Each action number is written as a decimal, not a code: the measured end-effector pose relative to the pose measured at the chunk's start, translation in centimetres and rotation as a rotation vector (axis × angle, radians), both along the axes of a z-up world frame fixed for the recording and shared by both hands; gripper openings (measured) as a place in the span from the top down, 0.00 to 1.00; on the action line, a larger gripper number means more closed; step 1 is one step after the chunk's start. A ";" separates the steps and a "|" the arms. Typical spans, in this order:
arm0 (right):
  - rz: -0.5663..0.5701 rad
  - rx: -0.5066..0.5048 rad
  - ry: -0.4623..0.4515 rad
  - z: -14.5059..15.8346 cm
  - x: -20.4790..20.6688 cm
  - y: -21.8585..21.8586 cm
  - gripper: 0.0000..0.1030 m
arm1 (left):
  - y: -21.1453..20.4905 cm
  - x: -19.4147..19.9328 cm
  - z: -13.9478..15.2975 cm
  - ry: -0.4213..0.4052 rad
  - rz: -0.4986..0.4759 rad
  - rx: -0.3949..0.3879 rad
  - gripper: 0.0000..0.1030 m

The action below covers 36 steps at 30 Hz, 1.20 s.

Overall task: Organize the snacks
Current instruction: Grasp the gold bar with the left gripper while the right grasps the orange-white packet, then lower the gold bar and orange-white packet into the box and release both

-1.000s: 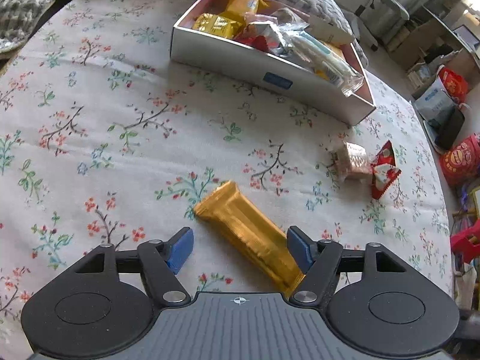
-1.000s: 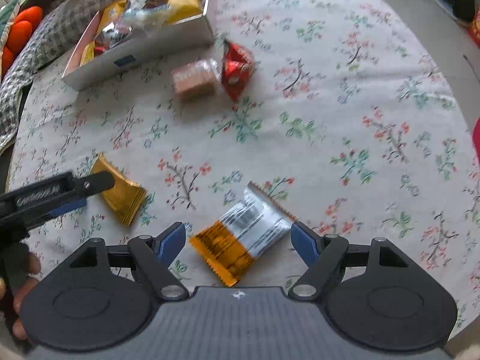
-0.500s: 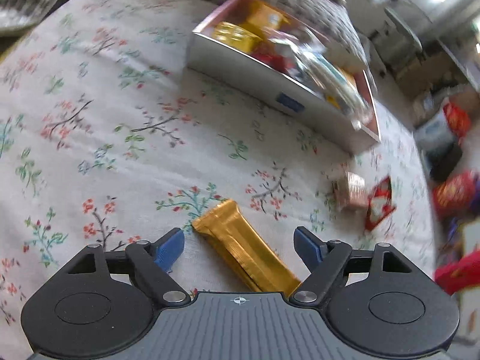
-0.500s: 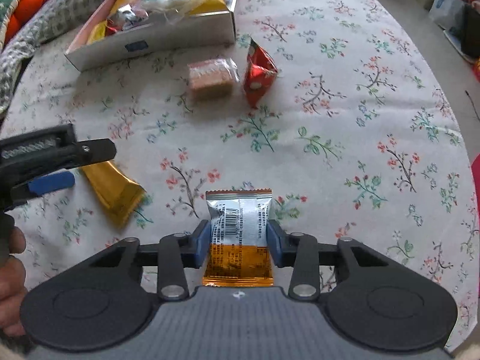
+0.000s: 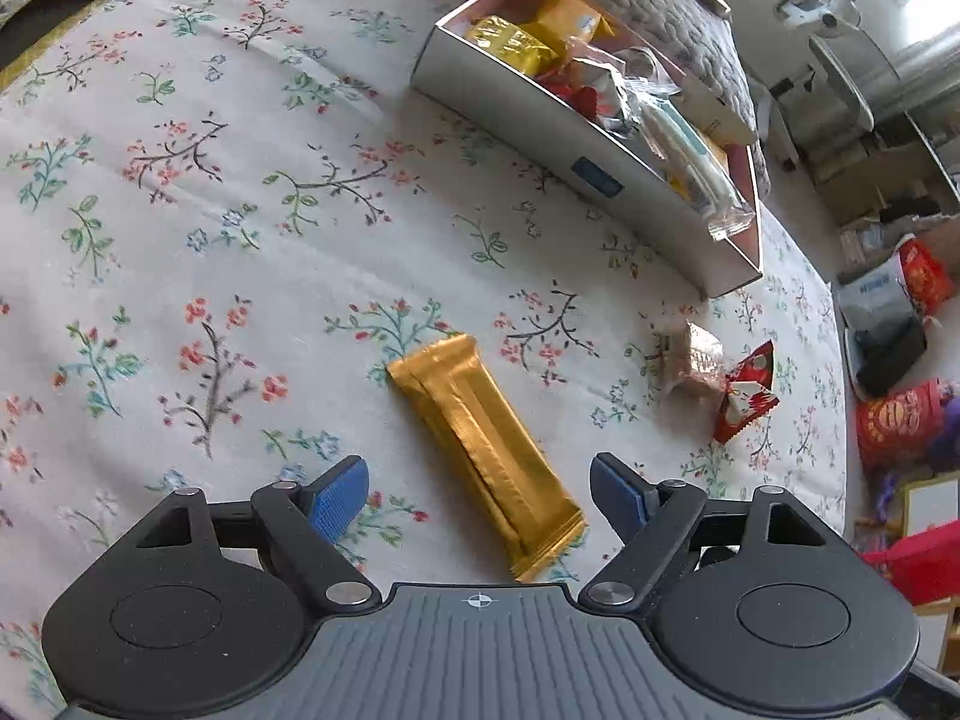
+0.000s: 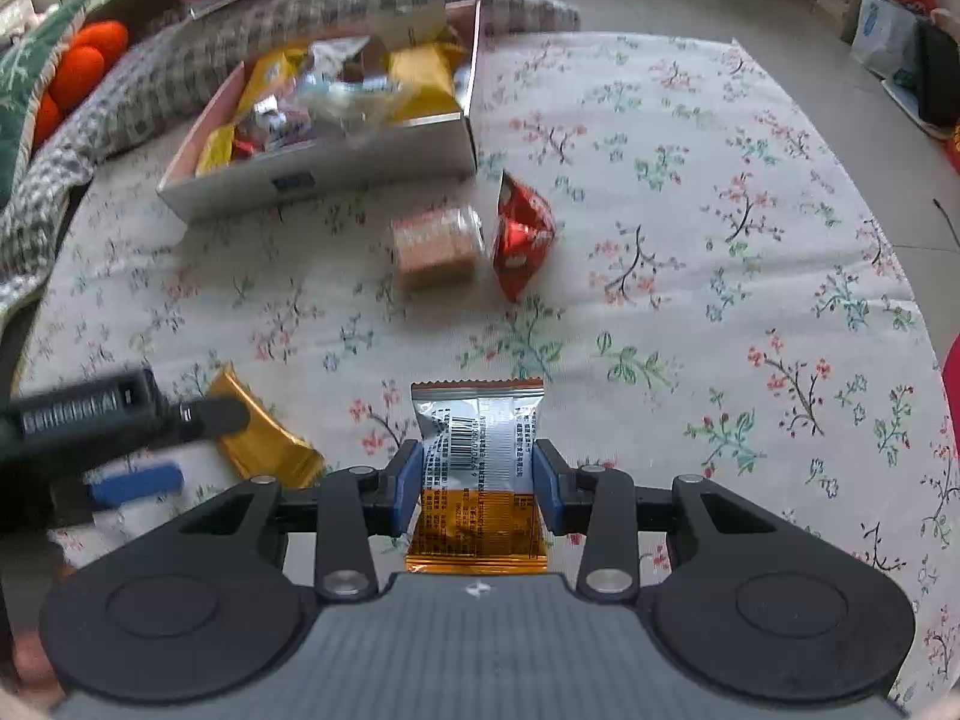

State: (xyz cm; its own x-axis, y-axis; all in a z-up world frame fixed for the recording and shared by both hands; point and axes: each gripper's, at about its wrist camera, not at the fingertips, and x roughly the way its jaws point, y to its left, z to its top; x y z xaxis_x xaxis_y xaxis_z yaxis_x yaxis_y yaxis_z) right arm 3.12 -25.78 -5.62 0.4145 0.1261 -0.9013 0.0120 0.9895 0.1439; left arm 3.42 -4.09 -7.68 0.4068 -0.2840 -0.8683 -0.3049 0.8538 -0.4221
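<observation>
Within the last second the right gripper (image 6: 475,483) had closed its blue pads on the silver-and-orange foil snack packet (image 6: 477,468), well short of the shallow grey cardboard box (image 6: 336,177); that packet seemed ready for boxing. The left gripper (image 5: 478,495) gaped wide around the long gold foil bar (image 5: 483,447), ungripped on the floral tablecloth (image 5: 180,210).
</observation>
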 end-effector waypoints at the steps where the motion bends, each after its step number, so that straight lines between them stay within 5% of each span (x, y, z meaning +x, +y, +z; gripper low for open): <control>1: -0.003 0.008 -0.008 0.1 -0.1 0.1 0.65 | -0.5 0.1 -0.3 0.004 -0.001 0.033 0.21; 5: 0.000 0.033 -0.036 0.7 0.1 0.2 0.65 | -3.1 0.5 -0.5 -0.069 -0.041 0.215 0.23; 6: 0.003 0.034 -0.042 0.8 0.1 0.3 0.65 | -3.8 0.7 -0.6 -0.088 -0.064 0.273 0.35; 7: 0.005 0.035 -0.045 0.8 0.2 0.4 0.65 | -4.4 0.7 -0.6 -0.110 -0.089 0.326 0.57; 10: 0.008 0.044 -0.058 0.9 0.3 0.2 0.65 | -4.0 1.1 -0.7 -0.135 -0.111 0.318 0.75; 15: -0.015 0.070 -0.080 1.2 0.7 -0.7 0.65 | -1.0 2.1 -0.4 -0.120 -0.059 0.193 0.76; 23: 0.003 0.126 -0.124 2.1 1.0 -0.4 0.65 | 1.9 1.9 1.1 -0.171 -0.041 0.114 0.76; 30: 0.025 0.156 -0.141 2.6 1.6 -0.1 0.65 | 1.0 2.6 3.0 -0.238 -0.069 0.125 0.76; 36: 0.022 0.150 -0.135 2.1 3.2 -0.1 0.65 | 0.7 6.0 5.6 -0.336 -0.091 0.225 0.76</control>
